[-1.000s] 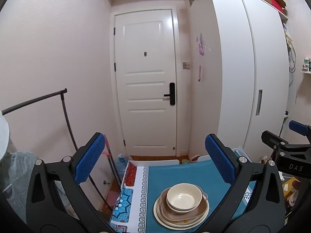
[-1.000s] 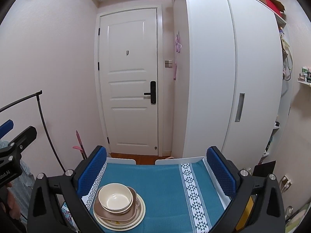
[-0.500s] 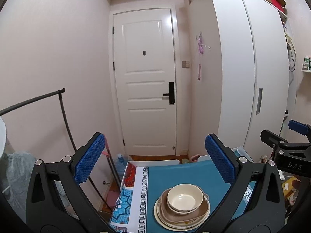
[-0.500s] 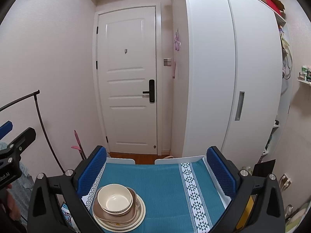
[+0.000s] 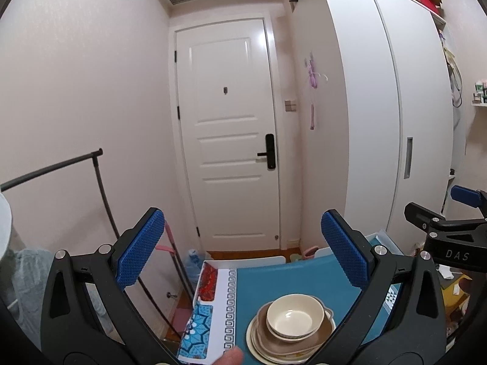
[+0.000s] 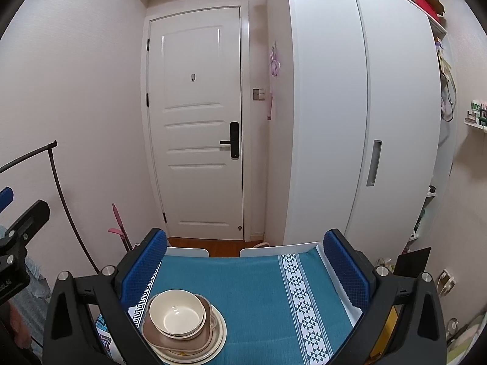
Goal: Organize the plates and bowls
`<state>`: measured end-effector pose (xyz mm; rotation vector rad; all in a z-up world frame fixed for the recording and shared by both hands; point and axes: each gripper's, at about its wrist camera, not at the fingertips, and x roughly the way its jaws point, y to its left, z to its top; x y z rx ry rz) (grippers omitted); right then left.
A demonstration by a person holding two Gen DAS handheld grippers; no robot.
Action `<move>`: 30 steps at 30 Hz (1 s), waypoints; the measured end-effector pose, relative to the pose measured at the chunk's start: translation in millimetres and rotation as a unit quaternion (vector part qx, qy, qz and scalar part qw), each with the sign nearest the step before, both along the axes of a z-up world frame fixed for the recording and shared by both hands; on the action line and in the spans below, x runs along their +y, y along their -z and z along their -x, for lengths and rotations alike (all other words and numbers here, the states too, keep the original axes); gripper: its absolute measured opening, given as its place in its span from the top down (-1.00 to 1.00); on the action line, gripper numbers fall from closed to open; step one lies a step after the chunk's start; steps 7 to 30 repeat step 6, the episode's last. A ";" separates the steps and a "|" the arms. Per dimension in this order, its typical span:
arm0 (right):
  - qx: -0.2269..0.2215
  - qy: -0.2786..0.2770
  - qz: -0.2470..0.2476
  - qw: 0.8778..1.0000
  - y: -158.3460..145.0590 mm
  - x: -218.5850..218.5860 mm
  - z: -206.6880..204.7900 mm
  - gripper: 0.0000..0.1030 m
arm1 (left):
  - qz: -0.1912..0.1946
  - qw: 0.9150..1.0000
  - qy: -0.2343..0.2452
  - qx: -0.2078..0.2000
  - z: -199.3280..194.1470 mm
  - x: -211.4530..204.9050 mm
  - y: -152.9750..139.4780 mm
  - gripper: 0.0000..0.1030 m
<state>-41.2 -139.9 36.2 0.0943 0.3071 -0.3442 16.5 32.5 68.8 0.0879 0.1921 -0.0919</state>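
Crockery sat stacked, cream bowl (image 6: 177,312) atop plates (image 6: 185,339) at the table's (image 6: 258,289) near left, probably hard, slippery and breakable, best gripped at the rim, while left gripper (image 5: 243,251) and right gripper (image 6: 245,269) stood spread and empty.

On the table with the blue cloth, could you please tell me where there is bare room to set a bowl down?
The blue cloth lies bare from the stack of dishes across to the triangle-patterned band, and back to the far edge. The near left corner is crowded: the cream bowl sits on a brown dish and plates there.
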 end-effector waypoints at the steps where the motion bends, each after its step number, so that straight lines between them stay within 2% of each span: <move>1: 0.001 0.000 -0.001 1.000 -0.1 -0.3 -0.9 -0.99 | -0.001 1.000 -0.001 0.001 -1.0 -0.3 0.7 -0.99; 30: 0.007 -0.002 -0.003 1.000 1.6 -1.8 -7.1 -0.99 | -0.004 1.000 0.001 0.001 -4.1 -0.8 3.7 -0.99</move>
